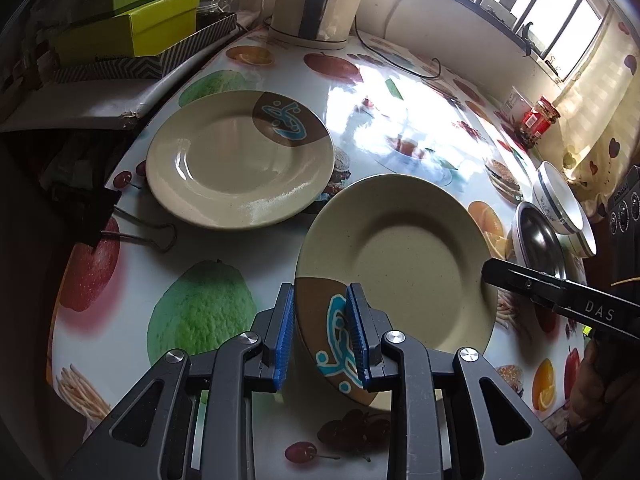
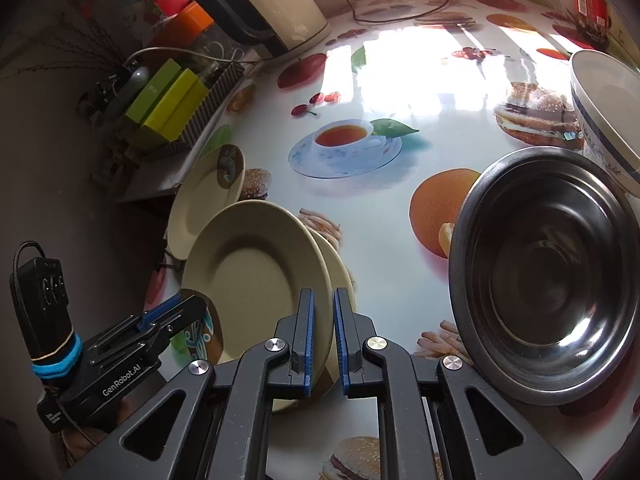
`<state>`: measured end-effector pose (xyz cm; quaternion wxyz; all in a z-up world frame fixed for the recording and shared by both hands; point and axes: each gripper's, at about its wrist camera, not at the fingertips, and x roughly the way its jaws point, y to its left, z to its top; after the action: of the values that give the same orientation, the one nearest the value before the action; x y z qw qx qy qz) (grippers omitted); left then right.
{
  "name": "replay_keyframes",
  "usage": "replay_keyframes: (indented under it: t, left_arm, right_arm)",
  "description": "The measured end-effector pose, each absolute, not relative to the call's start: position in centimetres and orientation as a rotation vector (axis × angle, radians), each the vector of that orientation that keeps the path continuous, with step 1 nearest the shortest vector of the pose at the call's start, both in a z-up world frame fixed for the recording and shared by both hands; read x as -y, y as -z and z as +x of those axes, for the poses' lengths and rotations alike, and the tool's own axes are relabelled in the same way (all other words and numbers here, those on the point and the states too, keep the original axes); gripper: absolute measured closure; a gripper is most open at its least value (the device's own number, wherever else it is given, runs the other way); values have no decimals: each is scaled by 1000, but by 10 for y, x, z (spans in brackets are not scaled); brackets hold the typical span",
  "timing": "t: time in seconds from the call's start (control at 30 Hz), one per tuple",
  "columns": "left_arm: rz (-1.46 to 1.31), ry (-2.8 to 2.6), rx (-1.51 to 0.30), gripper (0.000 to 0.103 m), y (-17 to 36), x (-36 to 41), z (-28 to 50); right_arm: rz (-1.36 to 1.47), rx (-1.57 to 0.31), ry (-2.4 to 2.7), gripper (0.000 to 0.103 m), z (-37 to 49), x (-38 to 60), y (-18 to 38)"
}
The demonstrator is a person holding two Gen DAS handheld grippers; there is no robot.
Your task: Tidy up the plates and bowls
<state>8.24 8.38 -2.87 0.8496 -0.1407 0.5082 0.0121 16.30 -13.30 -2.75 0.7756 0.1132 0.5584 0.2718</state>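
Observation:
My left gripper (image 1: 320, 334) is shut on the brown-and-blue patterned rim of a beige plate (image 1: 408, 260), which it holds tilted above the table. My right gripper (image 2: 323, 338) is shut on the opposite rim of the same plate (image 2: 256, 272). Its black finger (image 1: 520, 278) shows at that plate's right edge in the left wrist view. A second beige plate (image 1: 240, 160) with the same pattern lies flat on the table to the left; it also shows in the right wrist view (image 2: 204, 196). A steel bowl (image 2: 552, 276) and a white blue-rimmed bowl (image 2: 604, 116) stand at the right.
The table (image 2: 400, 240) has a glossy fruit-print cover. A white kettle (image 1: 316, 0) stands at the back. Green boxes (image 1: 132, 20) sit in a tray at the back left. A binder clip (image 1: 100, 216) lies at the left edge. A red jar (image 1: 538, 118) stands near the window.

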Motion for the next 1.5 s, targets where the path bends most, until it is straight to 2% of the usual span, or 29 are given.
replay_keyframes:
  t: [1.3, 1.5]
  left_arm:
    - [-321, -28, -1070, 76, 34, -86, 81]
    - [-332, -30, -1051, 76, 31, -91, 81]
  right_arm:
    - [220, -1206, -556, 91, 161, 133, 34]
    - [207, -1190, -554, 84, 162, 131, 32]
